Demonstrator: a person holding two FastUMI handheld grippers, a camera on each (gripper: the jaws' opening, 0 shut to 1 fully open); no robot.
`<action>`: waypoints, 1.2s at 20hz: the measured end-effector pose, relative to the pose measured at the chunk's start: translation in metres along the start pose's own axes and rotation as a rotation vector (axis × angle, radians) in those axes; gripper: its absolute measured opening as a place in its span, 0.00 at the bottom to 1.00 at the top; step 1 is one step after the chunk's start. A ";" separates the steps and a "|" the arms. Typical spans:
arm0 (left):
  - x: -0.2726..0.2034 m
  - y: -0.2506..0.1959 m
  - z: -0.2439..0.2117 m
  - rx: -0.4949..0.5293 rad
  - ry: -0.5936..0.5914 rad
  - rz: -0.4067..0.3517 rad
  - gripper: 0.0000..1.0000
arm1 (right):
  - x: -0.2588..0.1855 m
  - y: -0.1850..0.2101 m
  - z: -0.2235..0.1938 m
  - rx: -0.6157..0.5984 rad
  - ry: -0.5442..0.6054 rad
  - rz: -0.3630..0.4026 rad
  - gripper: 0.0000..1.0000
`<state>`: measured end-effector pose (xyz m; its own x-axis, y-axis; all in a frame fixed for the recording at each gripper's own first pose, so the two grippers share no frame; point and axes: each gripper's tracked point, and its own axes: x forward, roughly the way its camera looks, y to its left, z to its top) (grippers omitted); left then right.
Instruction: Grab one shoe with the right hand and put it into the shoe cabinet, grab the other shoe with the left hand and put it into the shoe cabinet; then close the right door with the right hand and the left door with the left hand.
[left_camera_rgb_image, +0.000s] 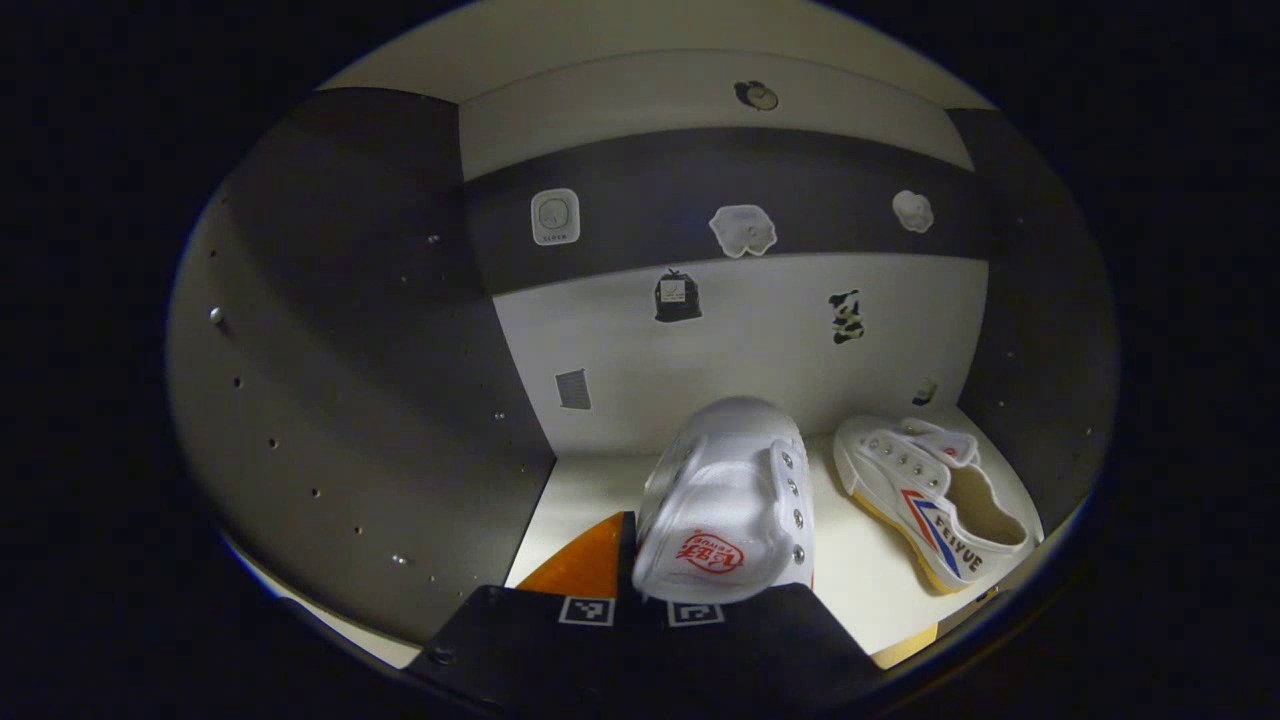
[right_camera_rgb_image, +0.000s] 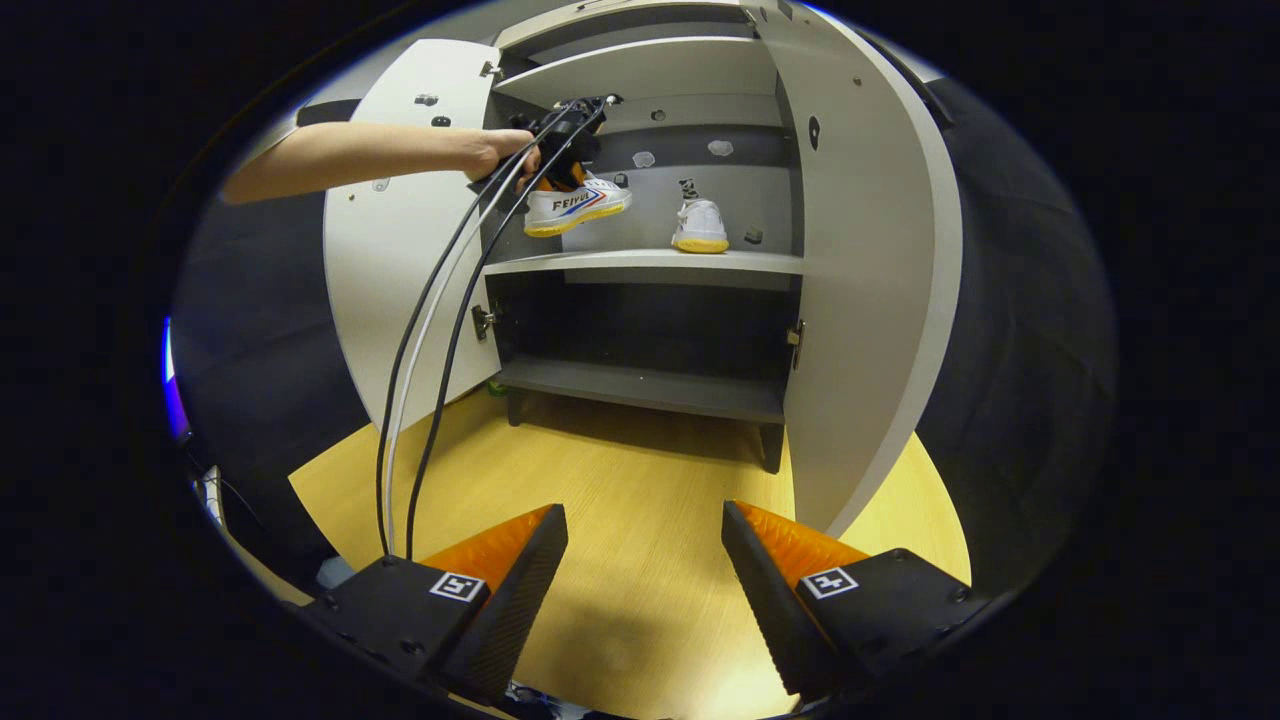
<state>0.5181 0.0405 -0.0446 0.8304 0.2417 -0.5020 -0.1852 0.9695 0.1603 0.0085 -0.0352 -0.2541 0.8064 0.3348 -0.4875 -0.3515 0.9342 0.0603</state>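
Observation:
My left gripper (left_camera_rgb_image: 690, 590) is inside the shoe cabinet, shut on a white canvas shoe (left_camera_rgb_image: 725, 510) that hangs toe-forward over the pale shelf (left_camera_rgb_image: 580, 490). To its right the other white shoe (left_camera_rgb_image: 935, 500), with red and blue stripes, rests on that shelf. In the right gripper view a person's hand (right_camera_rgb_image: 495, 150) holds the left gripper (right_camera_rgb_image: 570, 175) with its shoe (right_camera_rgb_image: 575, 207) just above the middle shelf (right_camera_rgb_image: 650, 262); the second shoe (right_camera_rgb_image: 699, 225) stands farther right. My right gripper (right_camera_rgb_image: 645, 560) is open over the wooden floor, well back from the cabinet, with nothing between its fingers.
Both cabinet doors stand open: the left door (right_camera_rgb_image: 400, 250) and the right door (right_camera_rgb_image: 860, 300). A darker lower shelf (right_camera_rgb_image: 640, 385) lies beneath. Cables (right_camera_rgb_image: 430, 330) trail from the left gripper down to the floor (right_camera_rgb_image: 620, 480). Stickers dot the cabinet's back wall (left_camera_rgb_image: 740, 230).

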 end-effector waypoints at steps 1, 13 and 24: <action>0.009 0.001 -0.001 0.026 0.022 0.015 0.05 | 0.000 -0.004 -0.001 0.001 0.005 -0.008 0.99; 0.046 -0.022 -0.034 0.151 0.184 0.015 0.10 | 0.001 -0.029 -0.007 0.046 0.012 -0.082 0.99; -0.063 -0.031 -0.025 0.023 0.023 -0.184 0.75 | -0.019 -0.031 0.013 0.028 -0.025 -0.153 0.99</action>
<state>0.4585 -0.0035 -0.0393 0.8370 0.0619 -0.5437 -0.0194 0.9963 0.0835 0.0107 -0.0687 -0.2354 0.8613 0.1910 -0.4708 -0.2104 0.9776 0.0116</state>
